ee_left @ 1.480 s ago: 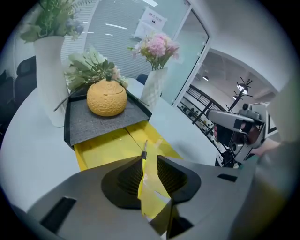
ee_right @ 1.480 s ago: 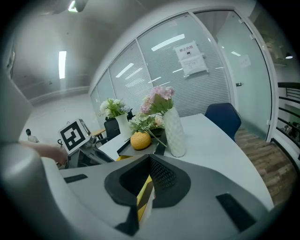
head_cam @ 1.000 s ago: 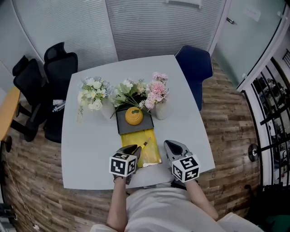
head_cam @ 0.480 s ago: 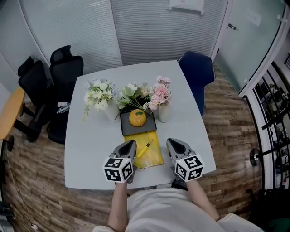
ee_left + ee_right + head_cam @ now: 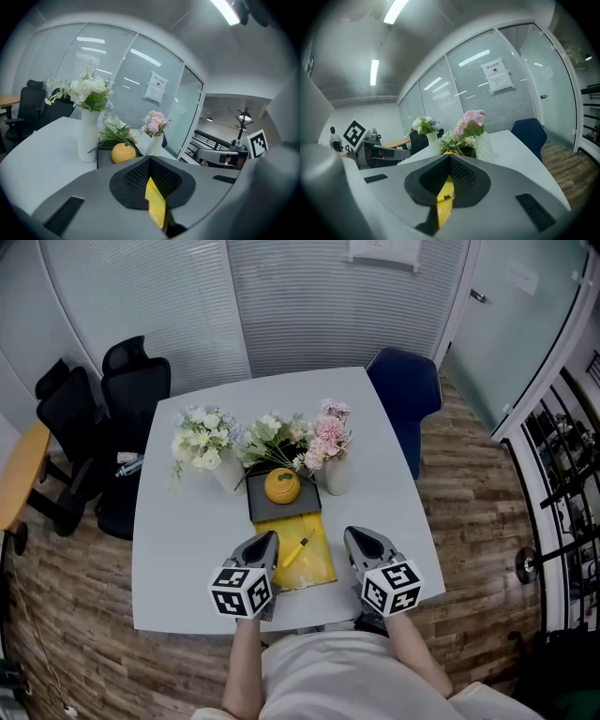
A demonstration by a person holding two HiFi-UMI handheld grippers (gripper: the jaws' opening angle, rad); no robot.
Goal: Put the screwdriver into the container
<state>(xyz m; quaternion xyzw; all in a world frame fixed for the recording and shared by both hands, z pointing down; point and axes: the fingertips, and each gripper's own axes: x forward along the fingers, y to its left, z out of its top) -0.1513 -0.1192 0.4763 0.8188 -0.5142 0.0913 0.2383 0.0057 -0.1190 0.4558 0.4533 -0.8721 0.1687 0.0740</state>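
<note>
A yellow screwdriver (image 5: 298,547) lies slantwise on a yellow mat (image 5: 309,568) near the table's front edge. Behind the mat stands a dark square tray (image 5: 261,510) carrying a round orange-yellow object (image 5: 281,486). My left gripper (image 5: 265,542) hovers at the mat's left edge, my right gripper (image 5: 354,538) just off its right edge. Both are shut with nothing in them. In the right gripper view, the screwdriver (image 5: 446,197) and the mat (image 5: 442,211) show through the hollow below the right gripper (image 5: 450,159). The left gripper (image 5: 150,161) shows only the mat (image 5: 156,206) below it.
Three vases of flowers stand behind the tray: white blooms (image 5: 199,442), green-white (image 5: 272,432), pink (image 5: 326,437). The pale grey table (image 5: 178,559) has black office chairs (image 5: 112,418) on its left and a blue chair (image 5: 405,390) at the far right.
The left gripper has drifted a little left and back towards the person. The right gripper and the screwdriver keep their places; the head view has shifted slightly.
</note>
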